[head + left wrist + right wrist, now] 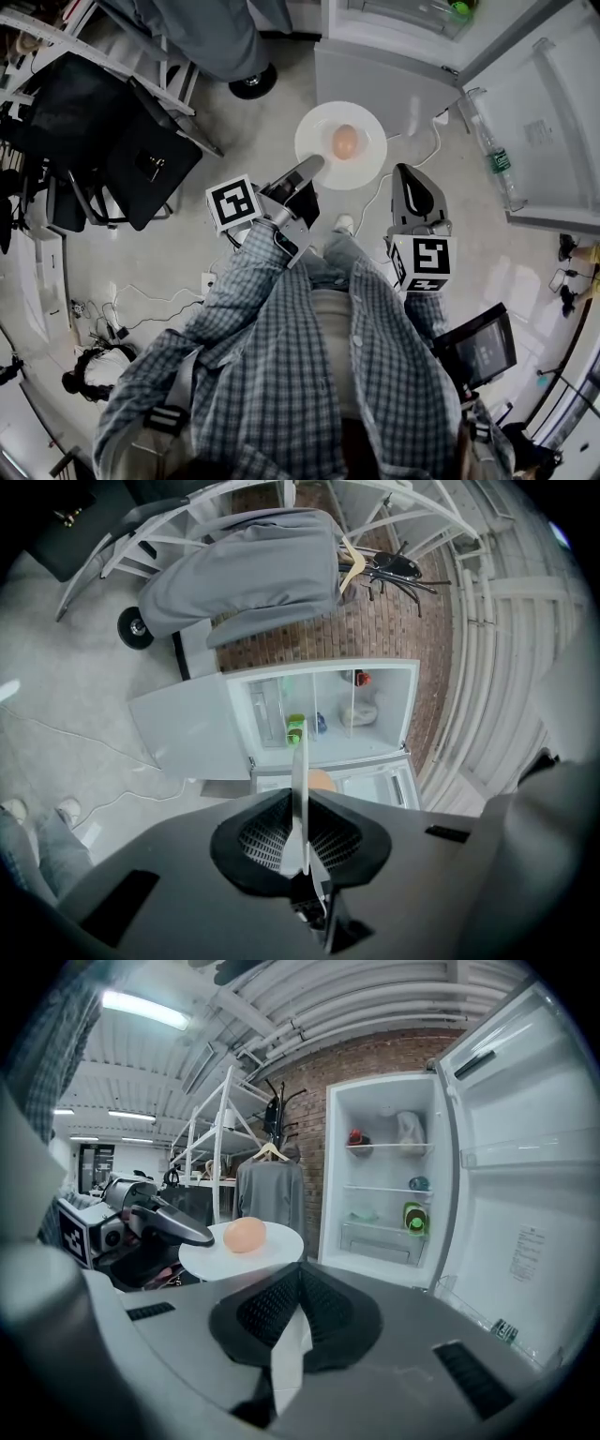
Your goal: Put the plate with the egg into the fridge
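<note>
Fridge (380, 1138): it stands open in front of the person, against a brick wall. Its white shelves carry a few small things, among them a green-topped container (413, 1218) on a lower shelf.
Fridge door (544, 122): it is swung wide open on the right side. A bottle (497, 159) with a green label sits in its rack.
Checked shirt (309, 375): it belongs to the person and fills the lower half of the head view. The person has one gripper in each hand.
Grey garment (244, 574): it hangs on a hanger at a white rack, to the left of the fridge.
Plate (319, 127): it is white and round, and is held level in the air above the pale floor. It is in front of the open fridge and outside of it, on no shelf.
Left gripper (307, 169): its jaws are pressed on the near rim of the plate, one above and one below. In the left gripper view the rim shows as a thin white line between the two pads.
Right gripper (412, 183): it is beside the plate on the right, near but not touching. Its jaws are closed together and nothing is between them.
White cable (389, 183): it lies on the floor under the plate's right side.
Egg (345, 142): it is brownish and lies near the middle of the plate, apart from the jaws of the left gripper.
</note>
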Demonstrator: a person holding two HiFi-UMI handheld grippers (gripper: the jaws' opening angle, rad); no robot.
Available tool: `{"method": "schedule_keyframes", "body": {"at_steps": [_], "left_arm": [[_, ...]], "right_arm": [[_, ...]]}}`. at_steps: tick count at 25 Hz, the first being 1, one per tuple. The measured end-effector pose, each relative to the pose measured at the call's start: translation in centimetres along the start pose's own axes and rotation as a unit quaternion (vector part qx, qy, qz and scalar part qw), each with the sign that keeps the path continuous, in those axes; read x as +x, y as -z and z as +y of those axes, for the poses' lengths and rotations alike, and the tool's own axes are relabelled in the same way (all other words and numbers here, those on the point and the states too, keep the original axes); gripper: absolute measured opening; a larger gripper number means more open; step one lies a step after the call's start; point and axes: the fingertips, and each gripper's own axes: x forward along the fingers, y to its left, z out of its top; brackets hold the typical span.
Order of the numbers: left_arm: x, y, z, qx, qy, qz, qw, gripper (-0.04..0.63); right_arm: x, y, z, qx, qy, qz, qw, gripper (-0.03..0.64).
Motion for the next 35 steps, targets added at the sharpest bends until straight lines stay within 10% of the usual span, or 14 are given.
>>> {"method": "schedule_keyframes", "body": {"at_steps": [35], "left_arm": [[11.1,-0.4,-1.3,0.006,-0.005,-0.027,0.9996,0.031]], "right_arm": [[3.6,-0.8,-10.2,0.014,-0.020,-0.009,1.000,0.008]]}}
